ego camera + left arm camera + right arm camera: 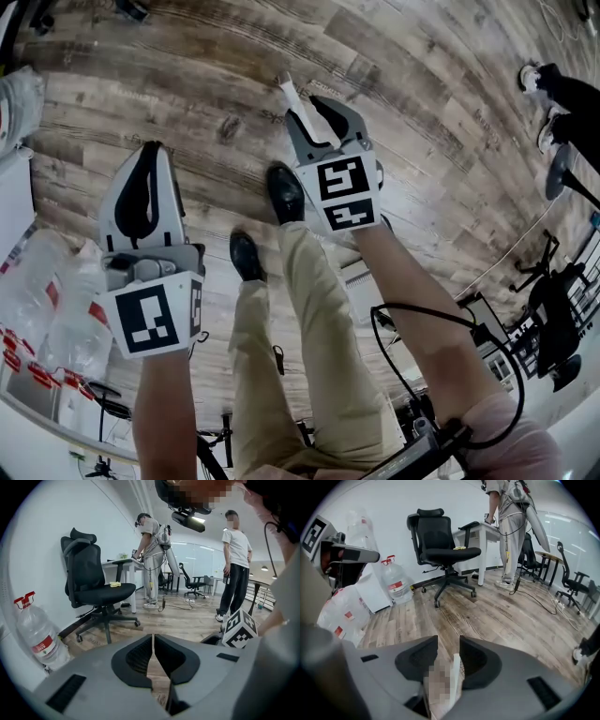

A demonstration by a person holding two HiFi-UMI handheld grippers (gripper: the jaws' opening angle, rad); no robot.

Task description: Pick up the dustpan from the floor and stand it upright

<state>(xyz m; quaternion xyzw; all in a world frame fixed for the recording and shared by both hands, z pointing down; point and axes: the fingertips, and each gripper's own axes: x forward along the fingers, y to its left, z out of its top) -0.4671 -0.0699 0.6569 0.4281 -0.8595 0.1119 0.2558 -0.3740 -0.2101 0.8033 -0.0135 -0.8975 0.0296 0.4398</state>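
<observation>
No dustpan shows in any view. In the head view both grippers hang over the wood floor (422, 141), with the wearer's legs and black shoes (284, 192) between them. My left gripper (145, 155) has its jaws pressed together and empty, and its own view (153, 639) shows the same. My right gripper (314, 98) has its jaws a little apart (448, 644). A thin white strip (454, 677) stands in that gap against the right jaw. The strip's end (289, 92) sticks out past the fingertips. The strip is much thinner than the gap.
A black office chair (440, 545) stands by a white desk (480, 534), with water bottles (395, 584) and clear plastic bottles (47, 300) along the wall at left. Two people (151, 559) stand further off, and a cable (543, 603) lies on the floor.
</observation>
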